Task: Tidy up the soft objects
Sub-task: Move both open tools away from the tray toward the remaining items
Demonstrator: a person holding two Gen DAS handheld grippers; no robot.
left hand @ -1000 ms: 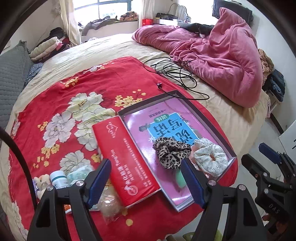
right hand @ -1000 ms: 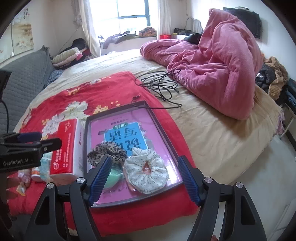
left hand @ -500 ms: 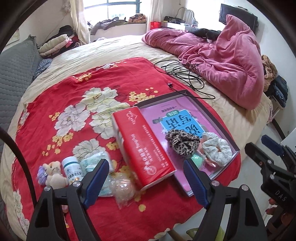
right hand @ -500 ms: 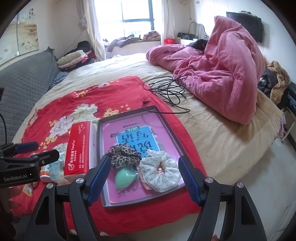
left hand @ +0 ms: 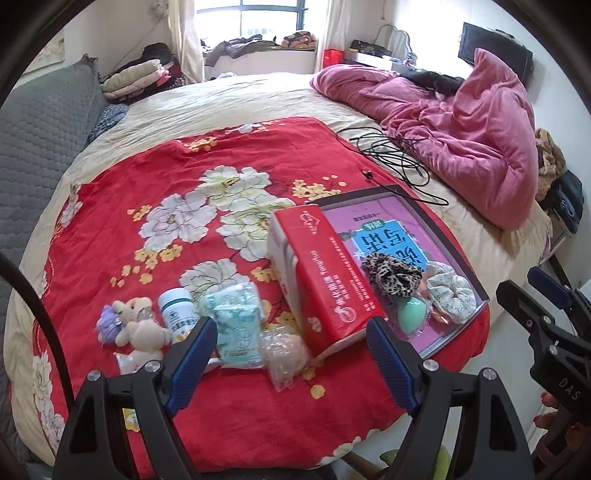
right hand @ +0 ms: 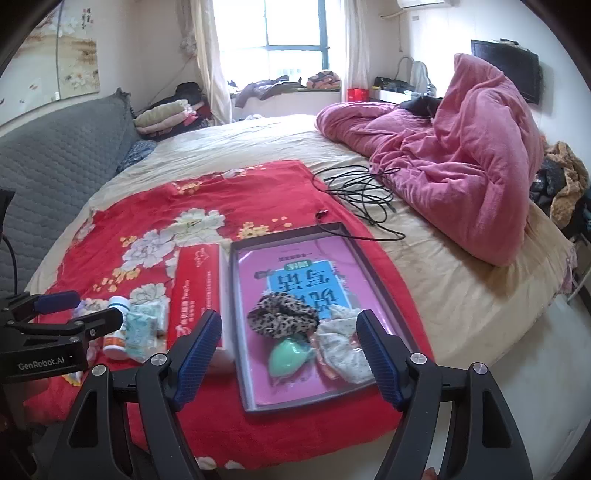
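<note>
Red floral cloth (left hand: 155, 206) on bed (left hand: 236, 96), pink quilt (left hand: 472, 147), curtained window (right hand: 295, 33)

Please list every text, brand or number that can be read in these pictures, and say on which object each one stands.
"GenRobot.AI": on the left gripper body, in the right wrist view.
"DAS": on the right gripper body, in the left wrist view.
Red tissue pack: white print, too small to read.
Box lining: large characters, upside down, not legible.
White bottle: label blurred.

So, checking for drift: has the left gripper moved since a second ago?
Yes. The left gripper has pulled back leftward; the red tissue pack now sits farther right.
</note>
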